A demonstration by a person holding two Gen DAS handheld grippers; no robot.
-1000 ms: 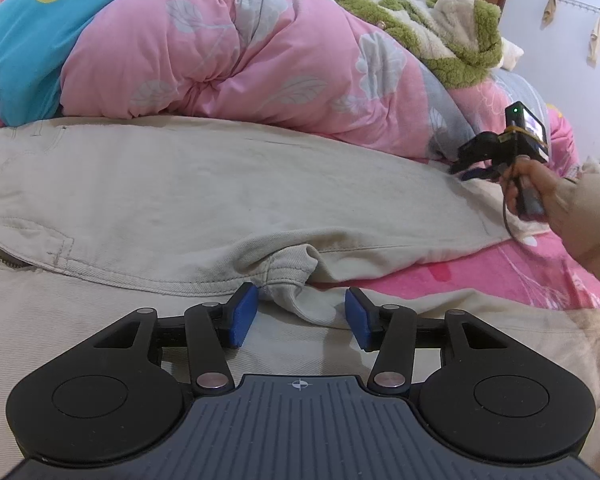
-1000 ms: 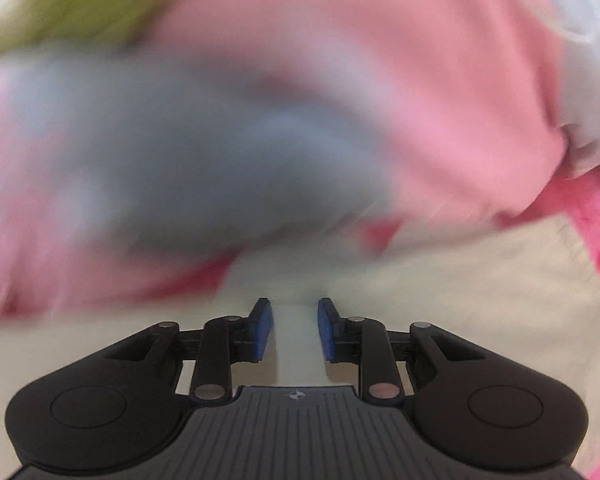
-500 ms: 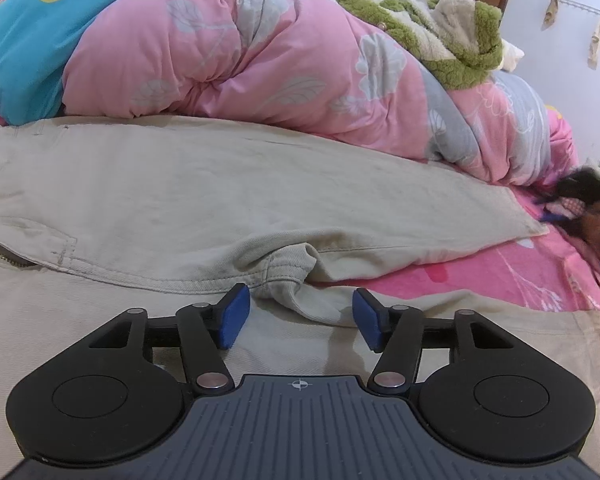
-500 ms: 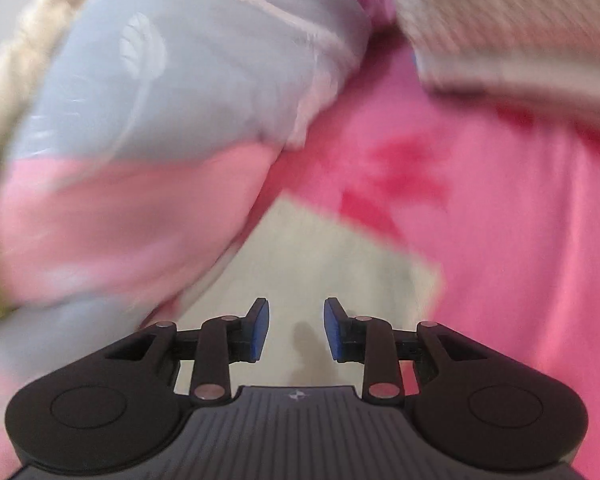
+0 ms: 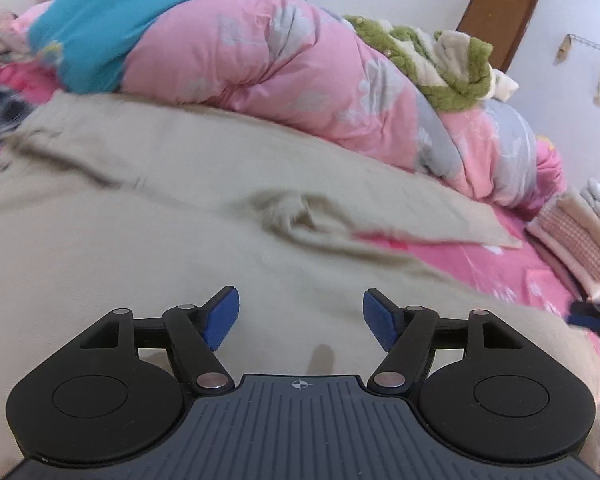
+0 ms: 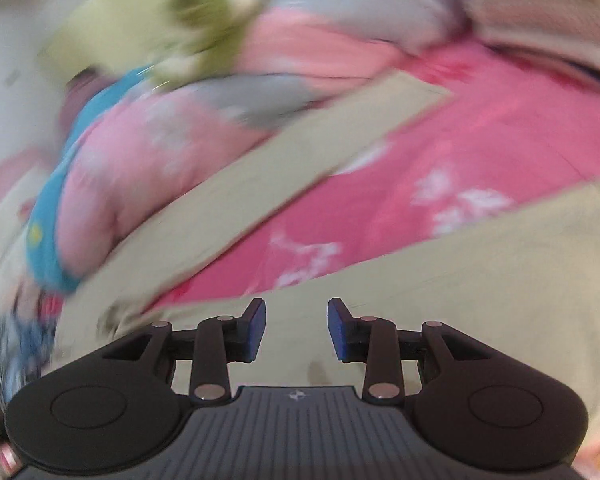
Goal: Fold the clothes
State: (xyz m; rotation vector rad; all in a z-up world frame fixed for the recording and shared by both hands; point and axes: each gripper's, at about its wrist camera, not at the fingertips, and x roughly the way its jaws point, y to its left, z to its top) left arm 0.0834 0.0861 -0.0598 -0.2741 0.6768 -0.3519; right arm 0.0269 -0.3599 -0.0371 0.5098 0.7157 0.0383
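Beige trousers [image 5: 148,208] lie spread on the pink bed sheet, their two legs running off to the right with the crotch seam [image 5: 288,208] bunched between them. My left gripper [image 5: 300,316] hovers over the near leg, its jaws opening, with nothing between the blue pads. In the right wrist view my right gripper [image 6: 296,328] hangs over the near trouser leg [image 6: 480,264]; its jaws are opening and nothing sits between them. The far leg [image 6: 300,148] crosses that blurred picture diagonally. The right gripper [image 5: 596,316] also shows as a dark blur at the left wrist view's right edge.
A bulky pink, blue and grey quilt [image 5: 260,60] lies along the far side of the trousers, with a green and cream fleece blanket [image 5: 452,68] on it. Folded checked cloth [image 5: 576,240] sits at the right. Pink floral sheet [image 6: 480,140] shows between the trouser legs.
My left gripper has pulled back from the crotch seam and its jaws have spread wider. My right gripper has swept from the far leg's end over to the near leg, jaws widening.
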